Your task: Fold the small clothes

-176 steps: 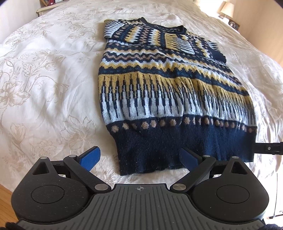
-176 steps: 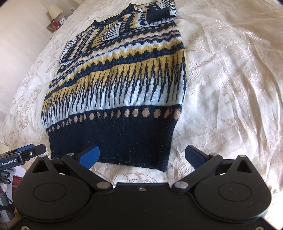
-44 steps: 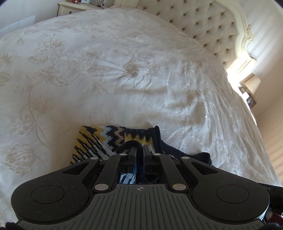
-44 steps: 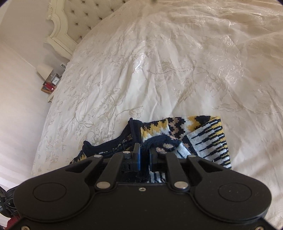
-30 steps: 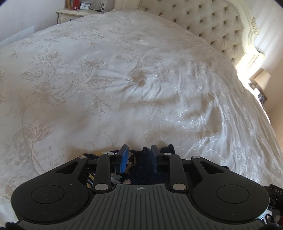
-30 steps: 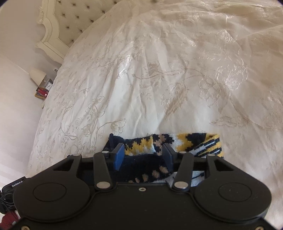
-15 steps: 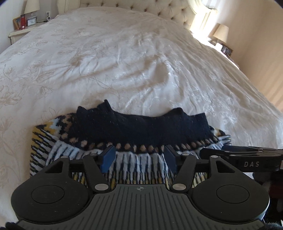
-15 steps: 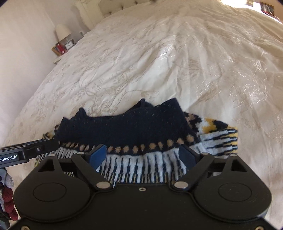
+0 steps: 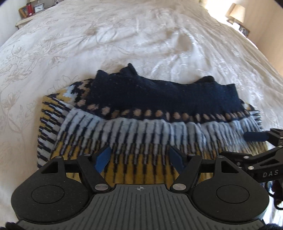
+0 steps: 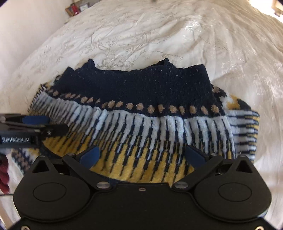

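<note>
Left wrist view is filled mostly by the white bedspread [image 9: 123, 35], embroidered with pale flowers and rumpled toward 1 o'clock; in the right wrist view the same bedspread [image 10: 141, 35] runs up to a cream wall at 10 o'clock. On it lies the folded sweater [image 9: 150, 123], doubled over so that its navy hem band [image 9: 168, 95] sits on top along the far edge, with a row of tan dots, white-and-navy stripes and then yellow beneath it toward 6 o'clock. A lower layer of yellow and navy pattern sticks out at 9 o'clock. In the right wrist view the sweater [image 10: 141, 123] lies the same way, hem band [image 10: 138, 88] at 12 o'clock, the lower layer showing at 3 o'clock.

Next in size, the left gripper [image 9: 139, 157] hangs over the yellow part of the sweater, its blue-padded fingers spread wide and grasping nothing. The right gripper [image 10: 143, 155] is likewise released, fingers parted over the yellow stripes; seen from the left wrist it enters at 3 o'clock [image 9: 254, 138].

Smallest, a bedside lamp [image 9: 237, 10] glows at 1 o'clock, and a nightstand [image 9: 28, 12] with a red object and a small clock stands at 11 o'clock.
</note>
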`<state>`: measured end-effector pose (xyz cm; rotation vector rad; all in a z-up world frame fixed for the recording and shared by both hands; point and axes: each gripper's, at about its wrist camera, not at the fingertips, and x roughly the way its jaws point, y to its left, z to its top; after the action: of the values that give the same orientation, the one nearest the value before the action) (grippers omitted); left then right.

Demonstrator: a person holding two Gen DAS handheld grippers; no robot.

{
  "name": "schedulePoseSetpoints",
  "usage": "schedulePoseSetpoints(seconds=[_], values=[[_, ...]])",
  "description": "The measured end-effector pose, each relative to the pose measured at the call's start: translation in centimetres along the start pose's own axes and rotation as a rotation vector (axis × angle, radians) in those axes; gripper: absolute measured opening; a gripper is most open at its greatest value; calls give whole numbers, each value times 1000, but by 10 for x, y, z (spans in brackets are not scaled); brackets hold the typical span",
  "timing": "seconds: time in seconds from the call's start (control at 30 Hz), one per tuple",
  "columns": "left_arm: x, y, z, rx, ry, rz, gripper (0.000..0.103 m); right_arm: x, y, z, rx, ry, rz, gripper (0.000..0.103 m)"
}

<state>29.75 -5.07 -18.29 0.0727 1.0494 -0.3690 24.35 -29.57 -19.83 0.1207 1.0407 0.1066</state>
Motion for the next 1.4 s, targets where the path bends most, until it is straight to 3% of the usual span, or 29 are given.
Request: schedulePoseSetpoints(seconds=[0.23,0.37,0.5,0.73,1.03,1.23,1.4], values=[[16,13,21,-21,8,21,73,17,-21,27,-23,-3,-64,103],[25,15,25,-23,36,16,77,20,-38,35,33,16,-25,103],[29,15,26,-9,45,16,81,3,-48,32,120,-34,1,102],[35,10,27,13,62,29,85,-37,-79,-1,326,-96,36,103],[40,3,29,35,75,49,93,-52,-101,-54,427,-17,43,102],[43,0,30,46,83,41,103,-45,-106,-71,489,13,148,103],[47,-5,30,47,80,59,103,-31,-115,-74,548,17,242,103]])
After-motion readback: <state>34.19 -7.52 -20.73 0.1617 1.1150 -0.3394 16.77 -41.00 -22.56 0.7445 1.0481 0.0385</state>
